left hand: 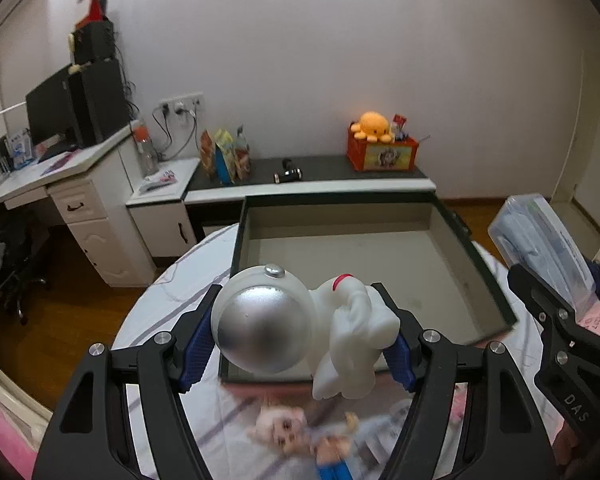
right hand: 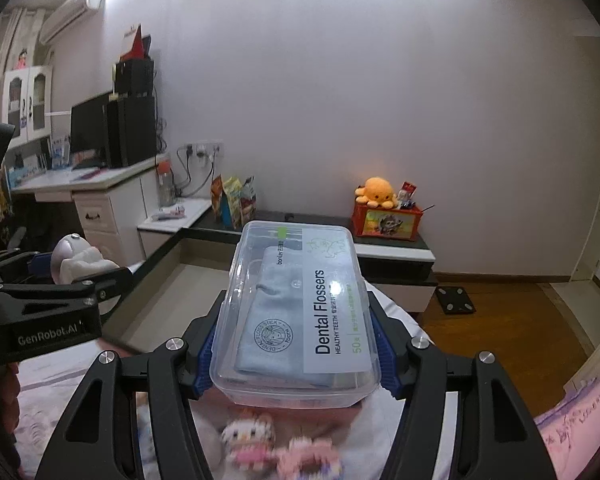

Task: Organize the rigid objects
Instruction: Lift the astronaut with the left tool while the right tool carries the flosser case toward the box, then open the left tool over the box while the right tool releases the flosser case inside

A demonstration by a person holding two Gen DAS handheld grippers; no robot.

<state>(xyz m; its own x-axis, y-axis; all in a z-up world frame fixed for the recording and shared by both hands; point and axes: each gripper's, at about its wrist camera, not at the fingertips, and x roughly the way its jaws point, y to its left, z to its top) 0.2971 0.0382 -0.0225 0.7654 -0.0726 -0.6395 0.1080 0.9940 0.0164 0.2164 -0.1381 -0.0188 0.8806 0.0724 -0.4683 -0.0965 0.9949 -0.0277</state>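
My left gripper (left hand: 300, 336) is shut on a white astronaut figure (left hand: 356, 332) with a silver helmet, held above the near edge of a dark empty tray (left hand: 496, 280) on the round table. The figure also shows in the right wrist view (right hand: 80, 264). My right gripper (right hand: 294, 344) is shut on a clear plastic box of dental flossers (right hand: 300, 312), held to the right of the tray; the box also shows at the right in the left wrist view (left hand: 540, 240). A blond doll (left hand: 300, 432) lies on the table under the left gripper.
Small pink bead toys (right hand: 260, 440) lie below the right gripper. A low dark shelf (left hand: 324, 168) behind the table holds an orange box with an octopus plush (left hand: 376, 124). A white desk (left hand: 60, 176) with a monitor stands at the left.
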